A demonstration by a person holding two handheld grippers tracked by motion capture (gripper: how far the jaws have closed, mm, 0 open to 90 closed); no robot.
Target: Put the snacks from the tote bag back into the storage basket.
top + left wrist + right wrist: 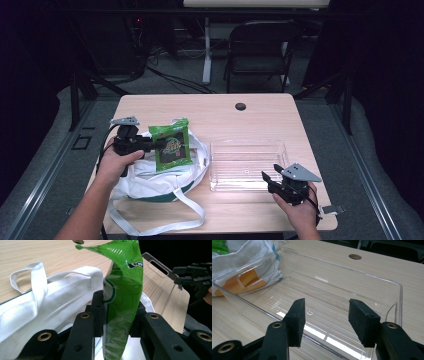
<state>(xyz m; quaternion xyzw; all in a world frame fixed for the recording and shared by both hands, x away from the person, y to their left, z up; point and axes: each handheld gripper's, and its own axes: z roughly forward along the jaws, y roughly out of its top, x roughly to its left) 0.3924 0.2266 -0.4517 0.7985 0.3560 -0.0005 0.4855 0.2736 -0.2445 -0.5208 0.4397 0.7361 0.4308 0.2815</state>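
Observation:
A green snack packet hangs over a white cloth tote bag, with my left gripper shut on its edge. To the right on the table stands an empty clear plastic bin. My right gripper is open at the bin's near right corner, nothing between its jaws. The left gripper view also catches the bin and the right gripper farther off.
The wooden table has a round cable hole at the back. The tote's long straps trail toward the front edge. A black folding chair and a desk leg stand beyond the table.

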